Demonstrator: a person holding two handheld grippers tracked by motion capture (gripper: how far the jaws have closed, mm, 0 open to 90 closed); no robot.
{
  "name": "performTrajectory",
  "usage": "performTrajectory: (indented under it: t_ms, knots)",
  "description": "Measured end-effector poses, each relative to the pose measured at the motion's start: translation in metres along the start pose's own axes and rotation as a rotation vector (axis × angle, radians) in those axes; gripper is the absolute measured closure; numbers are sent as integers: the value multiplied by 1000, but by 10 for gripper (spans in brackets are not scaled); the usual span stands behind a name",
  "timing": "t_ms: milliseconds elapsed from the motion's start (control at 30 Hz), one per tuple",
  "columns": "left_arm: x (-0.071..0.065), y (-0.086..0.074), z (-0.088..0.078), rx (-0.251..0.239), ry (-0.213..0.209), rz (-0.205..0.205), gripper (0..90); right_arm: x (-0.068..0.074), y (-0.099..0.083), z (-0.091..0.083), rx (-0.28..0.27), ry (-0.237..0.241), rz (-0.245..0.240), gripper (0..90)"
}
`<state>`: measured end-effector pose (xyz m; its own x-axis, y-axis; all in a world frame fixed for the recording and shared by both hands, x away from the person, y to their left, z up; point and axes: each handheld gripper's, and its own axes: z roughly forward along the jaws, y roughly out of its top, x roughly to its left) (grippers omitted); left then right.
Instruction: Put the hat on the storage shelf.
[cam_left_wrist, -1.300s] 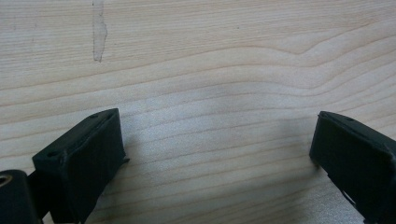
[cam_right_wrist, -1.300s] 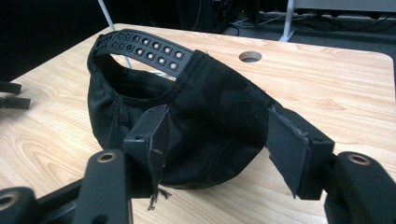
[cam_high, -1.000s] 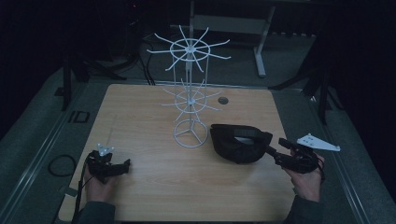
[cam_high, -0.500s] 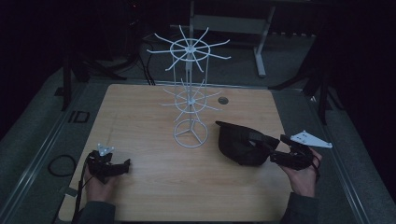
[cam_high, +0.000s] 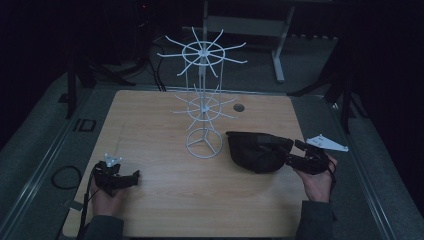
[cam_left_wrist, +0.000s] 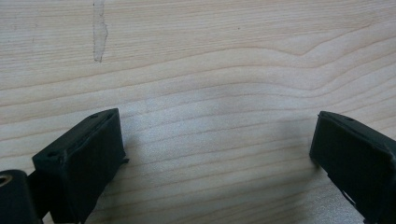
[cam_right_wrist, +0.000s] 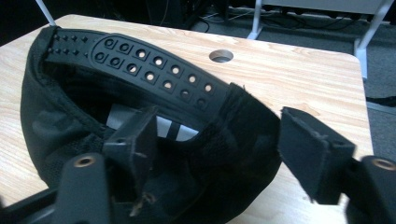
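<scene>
A black cap (cam_high: 257, 151) lies upside down on the wooden table (cam_high: 150, 120), right of the middle. Its perforated snap strap (cam_right_wrist: 154, 63) and inner label face up in the right gripper view. My right gripper (cam_right_wrist: 217, 128) is open and straddles the cap's rim, one jaw inside the cap and the other outside; in the high view this right gripper (cam_high: 294, 154) sits at the cap's right edge. My left gripper (cam_high: 131, 177) rests low at the front left, far from the cap. In its own view the left gripper (cam_left_wrist: 215, 140) is open over bare wood.
A tall white wire rack (cam_high: 202, 100) with two tiers of radiating hooks stands at the table's middle, just left of the cap. A round cable hole (cam_high: 239, 107) lies behind it. Dark floor surrounds the table, with a metal desk frame (cam_high: 277, 50) at the back.
My right gripper has edged left onto the cap's rim, and the cap has shifted slightly and settled. The left gripper has stayed where it was.
</scene>
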<state>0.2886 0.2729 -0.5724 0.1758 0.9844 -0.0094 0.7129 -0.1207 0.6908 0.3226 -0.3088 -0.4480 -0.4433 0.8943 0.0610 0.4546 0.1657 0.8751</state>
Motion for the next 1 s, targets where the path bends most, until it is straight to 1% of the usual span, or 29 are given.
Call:
performTrajectory:
  t_ms: [100, 133, 200, 333, 533, 600, 667, 733, 800, 867, 933, 1000]
  knots:
    - [0, 0, 0, -1, 0, -2, 30, 0, 1, 2, 2, 0, -2, 312]
    - [0, 0, 0, -2, 0, -2, 30, 1, 4, 4, -4, -16, -10, 315]
    - [0, 0, 0, -2, 0, -2, 30, 1, 5, 4, -20, -16, -17, 290]
    - [0, 0, 0, -2, 0, -2, 30, 1, 6, 3, -37, -21, -48, 259]
    - [0, 0, 0, -2, 0, -2, 30, 0, 9, 4, -47, -15, -75, 231]
    - [0, 0, 0, -2, 0, -2, 30, 1, 11, 4, -53, -5, -85, 228]
    - [0, 0, 0, -2, 0, -2, 30, 2, 13, 5, -47, 2, -97, 226]
    - [0, 0, 0, -2, 0, -3, 30, 2, 15, 8, -22, 0, -106, 226]
    - [0, 0, 0, -2, 0, -2, 30, 0, 15, 14, -3, 0, -104, 228]
    - [0, 0, 0, -2, 0, -2, 30, -3, 14, 18, 9, -1, -87, 243]
    - [0, 0, 0, -2, 0, -2, 30, -6, 13, 20, 11, -1, -67, 271]
    - [0, 0, 0, -2, 0, -3, 30, -9, 12, 20, 11, -8, -57, 281]
